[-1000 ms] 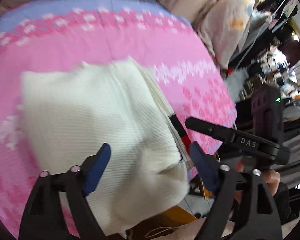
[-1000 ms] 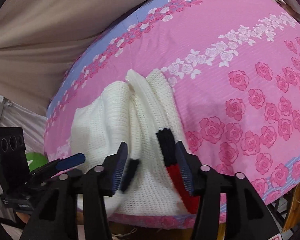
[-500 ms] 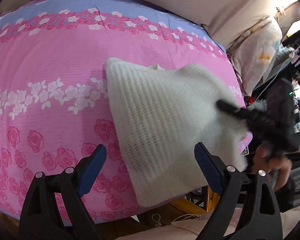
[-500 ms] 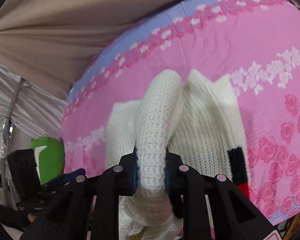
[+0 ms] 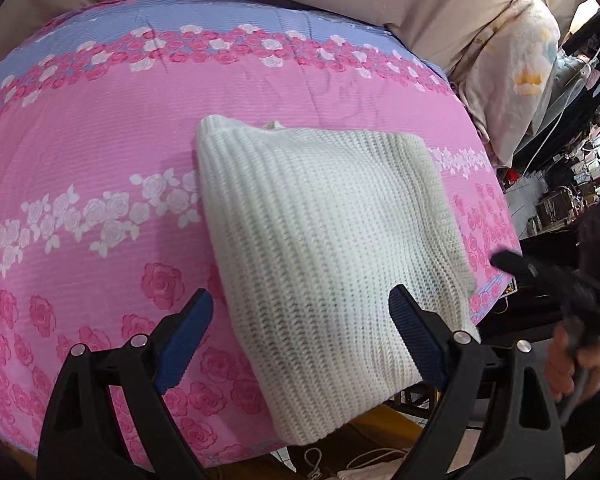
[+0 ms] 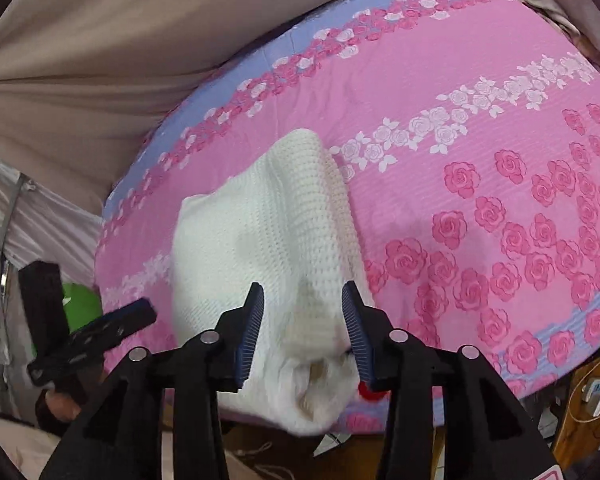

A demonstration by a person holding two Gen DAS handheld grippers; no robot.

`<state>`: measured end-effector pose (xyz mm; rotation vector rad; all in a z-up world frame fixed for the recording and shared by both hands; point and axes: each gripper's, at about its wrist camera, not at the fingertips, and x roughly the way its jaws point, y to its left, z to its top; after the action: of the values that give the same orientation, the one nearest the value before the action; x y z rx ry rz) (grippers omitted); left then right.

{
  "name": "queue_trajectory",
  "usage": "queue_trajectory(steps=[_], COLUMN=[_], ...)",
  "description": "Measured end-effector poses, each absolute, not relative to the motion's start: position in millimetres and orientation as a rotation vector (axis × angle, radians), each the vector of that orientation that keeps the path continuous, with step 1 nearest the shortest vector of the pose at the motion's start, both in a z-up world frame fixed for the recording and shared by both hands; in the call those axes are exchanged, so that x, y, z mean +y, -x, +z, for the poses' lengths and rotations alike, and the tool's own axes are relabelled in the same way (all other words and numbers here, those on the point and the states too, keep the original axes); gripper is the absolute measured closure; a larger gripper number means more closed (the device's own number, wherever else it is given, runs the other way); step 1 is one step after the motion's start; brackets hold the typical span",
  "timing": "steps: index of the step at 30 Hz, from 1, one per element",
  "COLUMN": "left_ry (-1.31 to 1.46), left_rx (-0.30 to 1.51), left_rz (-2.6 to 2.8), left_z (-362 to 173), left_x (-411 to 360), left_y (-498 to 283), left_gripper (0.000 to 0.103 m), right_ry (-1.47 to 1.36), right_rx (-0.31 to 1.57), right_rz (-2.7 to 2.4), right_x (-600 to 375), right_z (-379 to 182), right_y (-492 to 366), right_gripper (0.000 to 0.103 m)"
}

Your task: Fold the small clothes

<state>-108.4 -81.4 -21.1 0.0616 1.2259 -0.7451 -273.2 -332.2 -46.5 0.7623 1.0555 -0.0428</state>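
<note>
A cream knit sweater (image 5: 324, 248) lies folded into a rough rectangle on the pink rose-print bedspread (image 5: 80, 168), its near end hanging over the bed's front edge. It also shows in the right wrist view (image 6: 268, 232), where a bit of red trim (image 6: 366, 392) peeks out at its near end. My left gripper (image 5: 300, 332) is open and empty, just above the sweater's near part. My right gripper (image 6: 303, 332) is open and empty over the sweater's near end. The right gripper also shows at the right of the left wrist view (image 5: 512, 264).
A beige curtain (image 6: 100, 40) hangs behind the bed. A floral pillow (image 5: 512, 68) lies at the bed's far right, with cluttered shelves (image 5: 572, 184) beyond. A green object (image 6: 80, 304) sits past the bed's left side. Wooden floor and cables (image 6: 588, 396) lie below the front edge.
My right gripper was shut on a fold of the sweater; it has opened and let go, and the sweater now lies flatter and folded. My left gripper stayed open and drew back.
</note>
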Motion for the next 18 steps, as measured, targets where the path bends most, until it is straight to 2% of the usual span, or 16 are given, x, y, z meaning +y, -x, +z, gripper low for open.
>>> queue_trajectory(steps=[1,3,5,6,8,11,13,15,17,18], left_ry=[-0.064,-0.068,-0.08,-0.093,-0.142,-0.171,-0.134,-0.118,-0.134,-0.141], left_rx=[1.227,1.24,1.266,1.272,1.282,1.306,1.368,1.405,1.375,1.361], left_rz=[-0.742,-0.739,-0.722,-0.715,-0.669,-0.634,-0.655,-0.65,-0.635,-0.631], left_z=[-23,-28,-39,-44,-55,-71,-85,-95,-90,-86], left_x=[-83,-88,-93,-96,-102,-102,-102,-103,-102,-102], left_y=[108,107,106,106,105,102,100,99,99,99], left_gripper=[0.016,0.016,0.016,0.016,0.016,0.015,0.014,0.013,0.013,0.013], right_ry=[-0.748,-0.704,-0.653,-0.626,-0.667,-0.739,-0.782,-0.862,-0.815,-0.777], right_rx=[1.064,1.112,1.164,1.19,1.198,1.103,1.174,1.232,1.218,1.204], right_rz=[-0.013,0.032,0.049,0.033,0.012,-0.077,-0.135,-0.128,-0.128,-0.14], right_x=[-324,-300,-276,-270,-271,-296,-313,-316,-312,-311], right_z=[-43,-46,-66,-77,-89,-86,-121,-147,-133,-121], right_y=[282,289,285,284,287,309,322,326,324,322], right_gripper=[0.055,0.044,0.043,0.056,0.093,0.095,0.094,0.084,0.082,0.074])
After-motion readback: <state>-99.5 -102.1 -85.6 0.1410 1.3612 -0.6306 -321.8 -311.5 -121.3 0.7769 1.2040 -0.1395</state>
